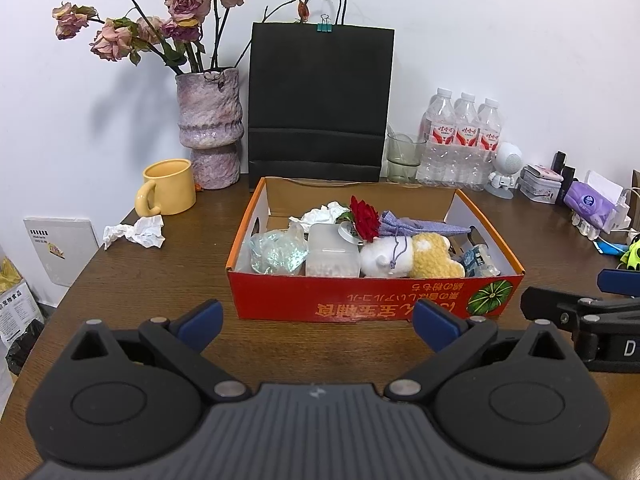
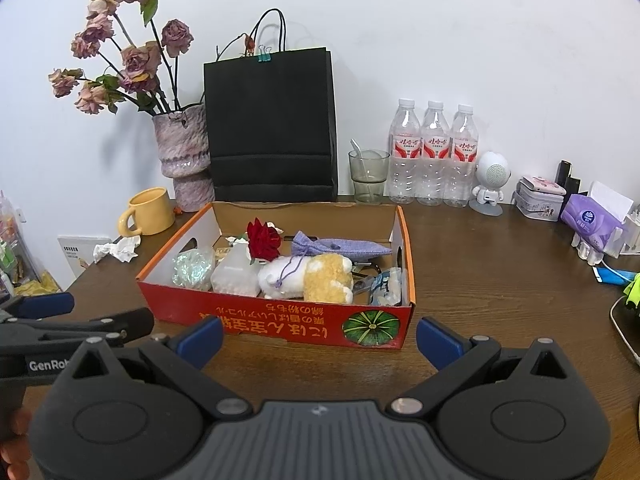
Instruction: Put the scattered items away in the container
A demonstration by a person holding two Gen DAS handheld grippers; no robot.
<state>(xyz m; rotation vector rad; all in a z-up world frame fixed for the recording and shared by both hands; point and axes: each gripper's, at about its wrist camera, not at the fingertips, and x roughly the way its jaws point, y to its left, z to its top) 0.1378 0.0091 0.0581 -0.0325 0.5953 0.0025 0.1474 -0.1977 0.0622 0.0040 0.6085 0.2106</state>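
Most items are already in the red cardboard box (image 1: pixel 376 300): plush toy (image 1: pixel 408 258), red flower (image 1: pixel 364 216), purple pouch (image 1: pixel 416 226), plastic bits. One crumpled tissue (image 1: pixel 134 232) sits out on the table (image 1: pixel 160 300), beside the yellow mug (image 1: pixel 168 186), left of the box. Left gripper (image 1: pixel 318 320) and right gripper (image 2: pixel 319 332) both spread wide, empty, hovering short of the box front. Judgement: nearly done; the tissue looks like the last pick, left side closest.

both wrist views low, near, sharing box (image 1: pixel 372 304)
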